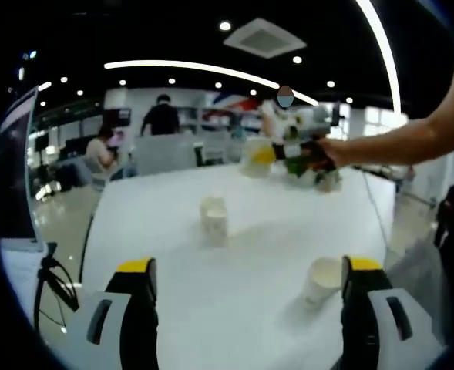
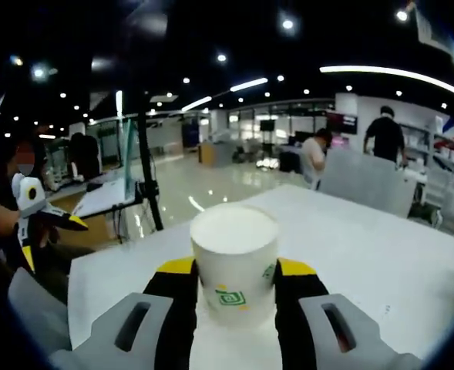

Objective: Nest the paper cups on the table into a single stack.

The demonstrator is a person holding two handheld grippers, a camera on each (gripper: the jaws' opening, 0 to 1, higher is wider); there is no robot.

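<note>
While the right tool [image 2: 234, 287] pinches an upright paper cup [image 2: 233, 258], the left tool [image 1: 246, 289] hangs spread above the table [image 1: 250, 308]. Another cup [image 1: 213, 219] stands beyond its jaws.

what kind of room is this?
Probably an open-plan office or lab: a long white table with paper cups, recessed ceiling lights, and people at desks and shelves behind. The right tongs hold a cup.

jaws hide the held cup [image 2: 234, 266] base; far cup [image 1: 257, 156] blurred.
</note>
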